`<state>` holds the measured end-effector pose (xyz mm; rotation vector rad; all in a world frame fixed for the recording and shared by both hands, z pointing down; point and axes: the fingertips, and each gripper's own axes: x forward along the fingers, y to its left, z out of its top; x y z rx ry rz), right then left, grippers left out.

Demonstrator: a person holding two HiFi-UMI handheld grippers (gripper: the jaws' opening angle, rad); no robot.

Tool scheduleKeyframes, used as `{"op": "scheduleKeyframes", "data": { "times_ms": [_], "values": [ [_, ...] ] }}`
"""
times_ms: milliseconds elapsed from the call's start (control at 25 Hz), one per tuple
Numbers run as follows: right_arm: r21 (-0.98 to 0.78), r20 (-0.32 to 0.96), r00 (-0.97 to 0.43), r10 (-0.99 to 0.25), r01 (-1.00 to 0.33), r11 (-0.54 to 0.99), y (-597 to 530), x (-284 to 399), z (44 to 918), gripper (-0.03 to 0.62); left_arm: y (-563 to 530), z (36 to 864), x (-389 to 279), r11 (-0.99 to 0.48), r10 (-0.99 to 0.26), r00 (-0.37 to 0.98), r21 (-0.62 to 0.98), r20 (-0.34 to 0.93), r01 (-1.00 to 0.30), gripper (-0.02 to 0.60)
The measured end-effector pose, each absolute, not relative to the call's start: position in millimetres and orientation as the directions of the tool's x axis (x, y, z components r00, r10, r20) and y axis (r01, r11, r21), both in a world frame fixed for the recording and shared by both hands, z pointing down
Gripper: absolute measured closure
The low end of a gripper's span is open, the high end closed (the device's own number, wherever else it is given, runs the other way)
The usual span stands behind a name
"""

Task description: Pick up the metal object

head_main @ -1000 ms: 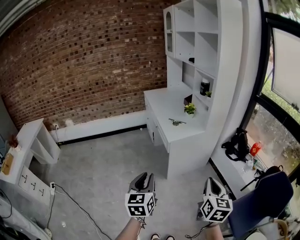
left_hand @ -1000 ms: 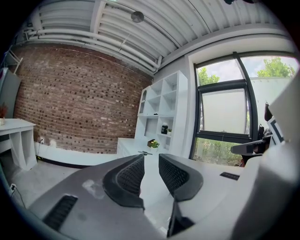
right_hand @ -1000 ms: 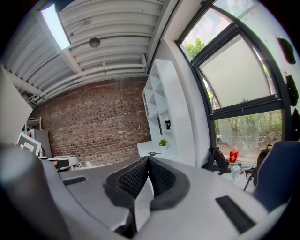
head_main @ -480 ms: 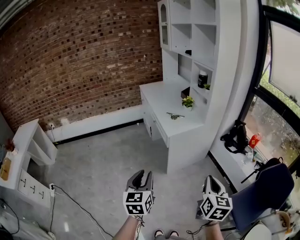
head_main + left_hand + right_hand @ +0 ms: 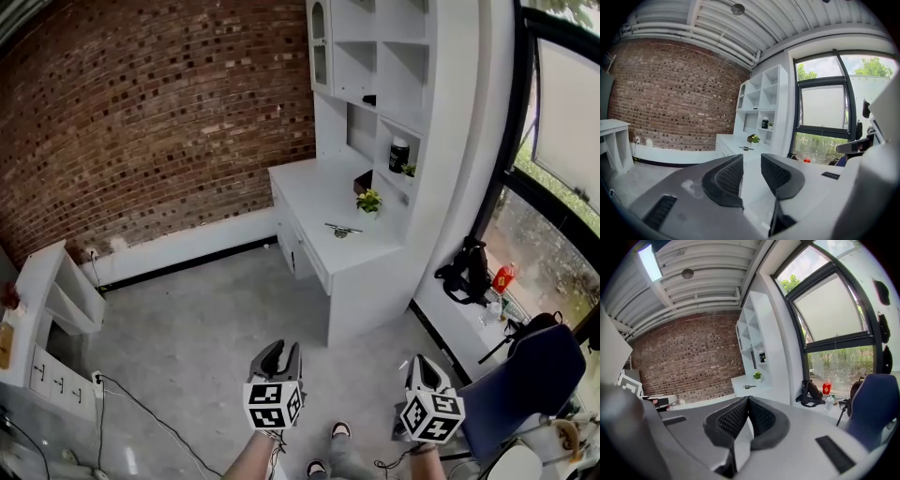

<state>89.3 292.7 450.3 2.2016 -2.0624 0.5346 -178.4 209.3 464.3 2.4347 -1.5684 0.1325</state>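
- Left gripper: in my left hand, low in the head view, over the grey floor. Its jaws stand apart and have just been opening. Nothing is between them (only the far desk shows through the gap).
- Right gripper: in my right hand, beside the left one. Its jaws are closed tip to tip and hold nothing.
- Metal object: small, flat and dark. It lies on the desk top near the front edge, well apart from both tools and untouched.
- Desk: white, with drawers on its front. It is set against the shelving, with one end at the brick wall.
- Shelving: white open compartments rising above the desk.
- Potted plant: yellow-green, on the desk just behind the metal object.
- Dark jar: upright in an open compartment above the desk.
- Black bag: on the low ledge by the window.
- Red bottle: on the same ledge, near the bag.
- Blue chair: at the right of my right tool.
- Cable: trailing across the floor at lower left.
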Motion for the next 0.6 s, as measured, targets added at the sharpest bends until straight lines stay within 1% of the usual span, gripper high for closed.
{"op": "scheduleKeyframes", "data": {
  "times_ms": [160, 360, 600],
  "values": [
    [-0.18, 0.308, 0.017, -0.951, -0.981, -0.076, 264.3, 90.2, 457.3, 0.592, 186.5, 469.7, -174.4, -0.389, -0.886, 0.411, 0.14, 0.213, -0.911, 0.472],
    [-0.115, 0.3, -0.009, -0.954, -0.993, -0.027, 211.6, 87.5, 453.8, 0.592, 140.7, 468.7, -165.4, -0.377, -0.892, 0.397, 0.126, 0.217, -0.918, 0.472],
    [-0.141, 0.304, -0.043, -0.952, -0.99, 0.0, 142.8, 106.1, 453.5, 0.592, 77.5, 465.3, -146.8, -0.353, -0.903, 0.372, 0.123, 0.213, -0.928, 0.472]
  ]
}}
